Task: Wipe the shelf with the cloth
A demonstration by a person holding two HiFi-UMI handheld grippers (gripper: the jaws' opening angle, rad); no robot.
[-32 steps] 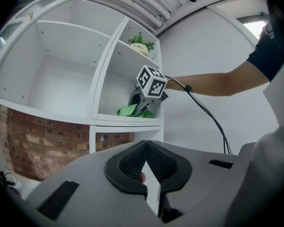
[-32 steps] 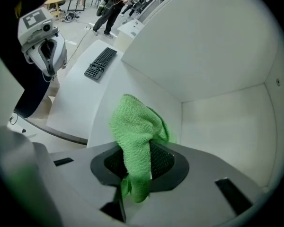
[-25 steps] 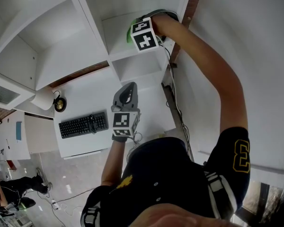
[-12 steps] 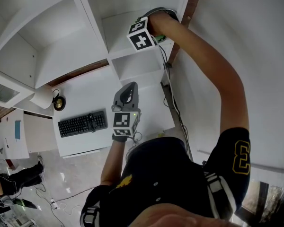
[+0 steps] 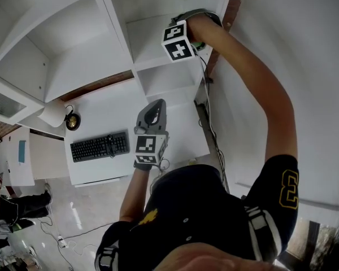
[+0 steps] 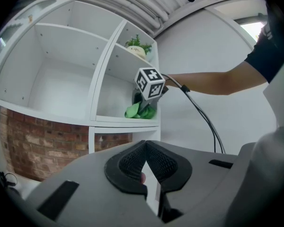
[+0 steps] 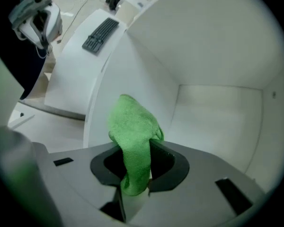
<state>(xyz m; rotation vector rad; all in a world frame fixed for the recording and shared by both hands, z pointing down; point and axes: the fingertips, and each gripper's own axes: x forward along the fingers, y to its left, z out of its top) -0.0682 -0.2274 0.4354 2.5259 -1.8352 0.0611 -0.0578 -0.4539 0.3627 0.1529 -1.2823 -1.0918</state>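
Note:
The green cloth (image 7: 135, 136) is clamped between the jaws of my right gripper (image 7: 135, 174), bunched up in front of them. That gripper (image 5: 186, 38) reaches into the upper right compartment of the white shelf (image 5: 147, 33), with the cloth (image 6: 141, 110) resting on the shelf board (image 6: 118, 119) near its front right edge. In the head view only a green sliver (image 5: 199, 46) shows beside the marker cube. My left gripper (image 5: 157, 103) hangs lower, over the desk and away from the shelf. Its jaws (image 6: 145, 171) are shut with nothing in them.
A white desk (image 5: 175, 129) below the shelf carries a black keyboard (image 5: 99, 147), a paper roll (image 5: 50, 117) and a small dark round object (image 5: 72, 123). A cable (image 5: 210, 123) runs down the wall. A potted plant (image 6: 138, 46) stands one shelf higher.
My right gripper has shifted slightly right and deeper along the shelf board with the cloth, which now hides behind the marker cube. The left gripper has stayed where it was.

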